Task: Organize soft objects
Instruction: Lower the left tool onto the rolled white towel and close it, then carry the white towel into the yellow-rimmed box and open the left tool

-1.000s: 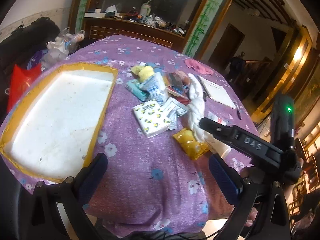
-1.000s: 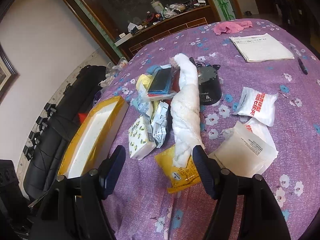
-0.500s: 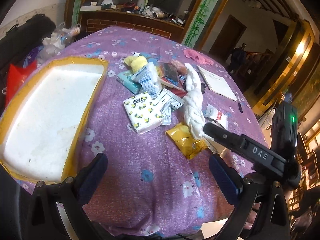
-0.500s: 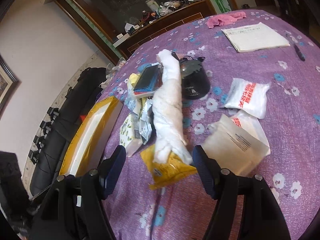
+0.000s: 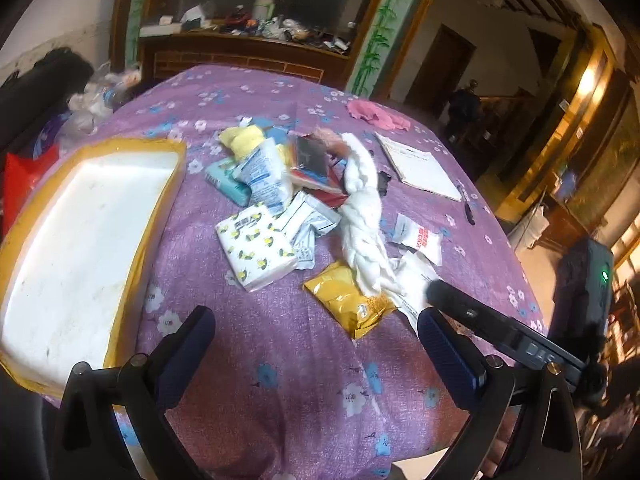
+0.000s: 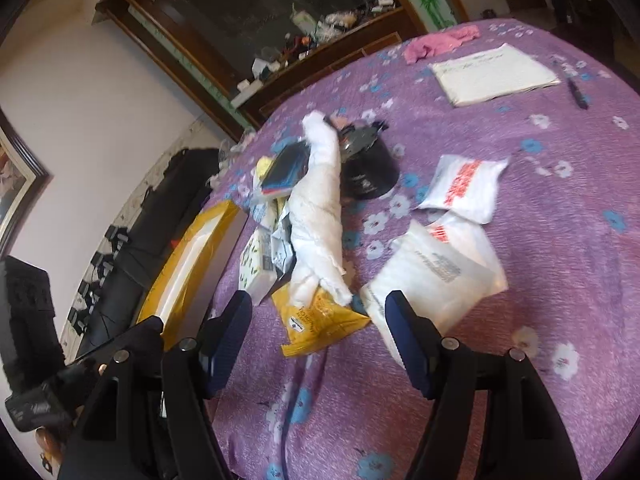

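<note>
A pile of soft packets lies mid-table: a twisted white cloth [image 5: 364,216] [image 6: 316,216], a yellow snack packet [image 5: 348,300] [image 6: 320,316], a lemon-print tissue pack [image 5: 256,246] [image 6: 256,264], white sachets [image 6: 464,188] and a clear bag [image 6: 436,276]. A white foam tray with yellow rim [image 5: 80,232] [image 6: 188,256] sits at the left. My left gripper [image 5: 316,344] is open and empty, short of the pile. My right gripper [image 6: 320,320] is open, its fingers either side of the yellow packet and the cloth's near end.
The round table has a purple flowered cloth [image 5: 280,360]. A black jar [image 6: 370,168], a notepad [image 6: 492,74], a pen [image 6: 576,94] and a pink rag [image 6: 440,42] lie farther back. A dark sideboard [image 5: 240,52] stands behind. The right gripper's body [image 5: 504,340] shows in the left view.
Both grippers have moved forward toward the pile. The right gripper now reaches the yellow packet and the cloth end. Both stay open.
</note>
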